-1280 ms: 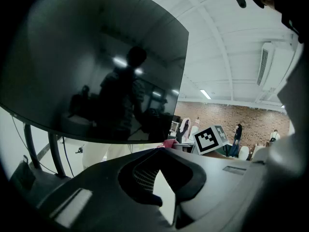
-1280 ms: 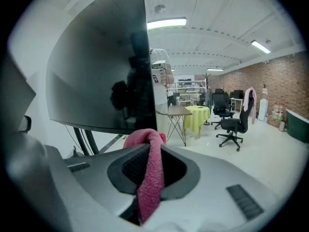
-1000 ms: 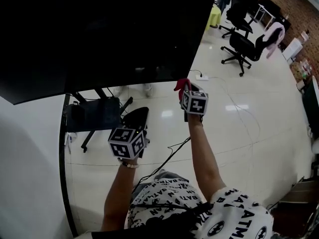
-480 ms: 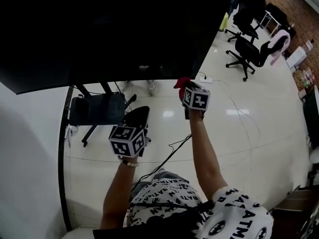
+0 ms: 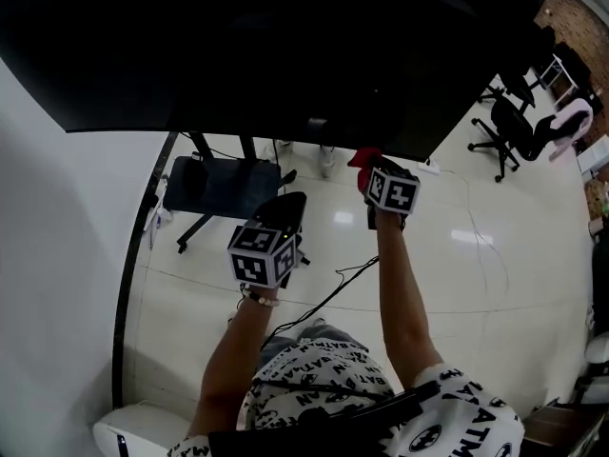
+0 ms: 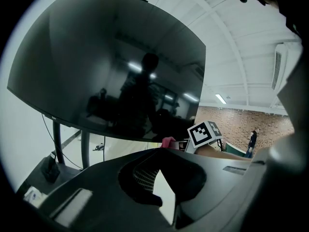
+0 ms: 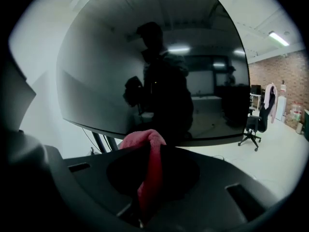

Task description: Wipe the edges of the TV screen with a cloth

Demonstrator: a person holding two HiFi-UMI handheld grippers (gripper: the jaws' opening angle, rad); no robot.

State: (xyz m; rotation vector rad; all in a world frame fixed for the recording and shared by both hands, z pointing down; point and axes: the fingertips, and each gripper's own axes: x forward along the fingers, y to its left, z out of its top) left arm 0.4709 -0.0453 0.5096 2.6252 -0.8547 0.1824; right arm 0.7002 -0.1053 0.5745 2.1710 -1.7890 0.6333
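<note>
Since the red cloth (image 7: 148, 168) was pinched in the pressed-together jaws of the right gripper (image 5: 369, 167), with a fold of it standing up past the tips, the wiping fell to that hand. What mattered was how the fold lay against the TV screen (image 5: 285, 55). The screen's lower edge (image 5: 314, 145) ran long from the person's left to their right, directly above and ahead of the cloth. The fold sat right at that edge, not far in from the lower right corner. Whether cloth and bezel touched could not be told from either the head view or the right gripper view. The left gripper (image 5: 283, 212) hung lower and to the left, clear of the screen, its tips drawn together on nothing. The right hand was therefore much the nearer. By my reading the coming stroke would follow the edge's long axis — sideways along the bottom — needing the fold pressed up against it.
</note>
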